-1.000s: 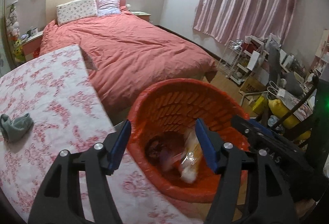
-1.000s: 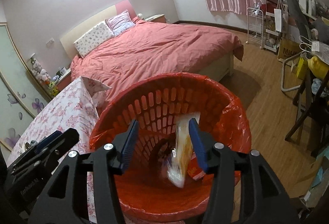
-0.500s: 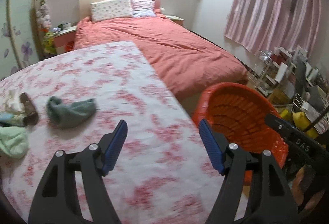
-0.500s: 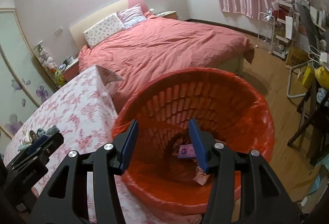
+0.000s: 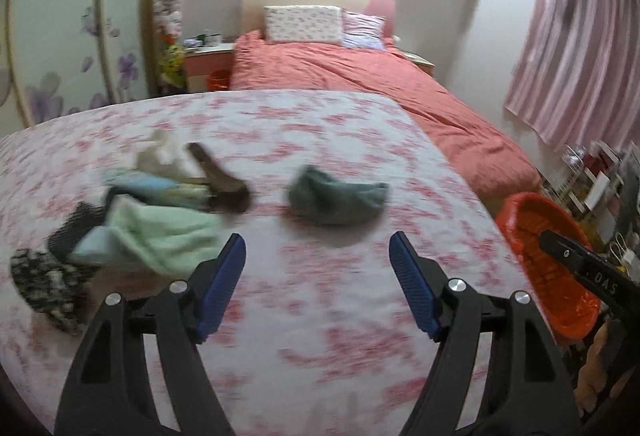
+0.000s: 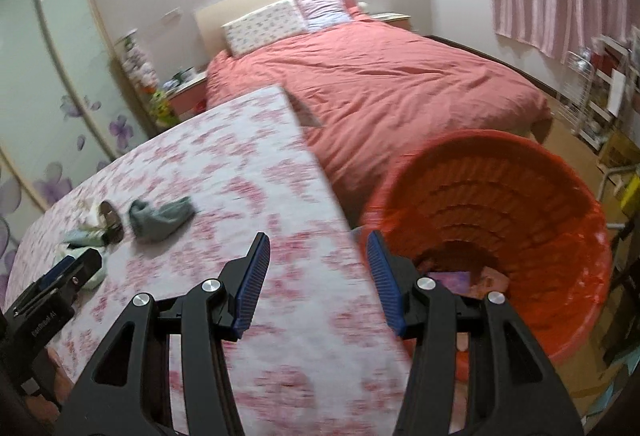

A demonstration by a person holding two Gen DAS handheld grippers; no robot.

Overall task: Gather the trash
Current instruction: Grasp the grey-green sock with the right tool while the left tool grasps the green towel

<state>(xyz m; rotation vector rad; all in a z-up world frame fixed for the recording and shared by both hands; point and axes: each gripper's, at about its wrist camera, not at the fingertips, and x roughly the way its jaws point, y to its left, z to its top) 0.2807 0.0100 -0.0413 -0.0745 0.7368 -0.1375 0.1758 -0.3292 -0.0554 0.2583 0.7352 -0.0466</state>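
Observation:
An orange trash basket [image 6: 520,195] with a red liner stands on the floor beside the table and holds wrappers at its bottom; it also shows in the left wrist view [image 5: 548,256]. My left gripper [image 5: 318,264] is open and empty over the floral tablecloth [image 5: 320,316], just short of a grey-green sock [image 5: 336,197]. A pile of cloths and socks [image 5: 152,220] lies to its left. My right gripper [image 6: 318,260] is open and empty, straddling the table's right edge next to the basket.
A bed with a coral duvet [image 5: 380,83] lies behind the table. A cluttered rack and boxes [image 6: 600,95] stand at the right by pink curtains [image 5: 580,35]. A nightstand [image 5: 204,59] is at the back left.
A snack wrapper dropped from the grippers into the basket. Both grippers then swung left, away from the basket; the left one is over the table facing the socks.

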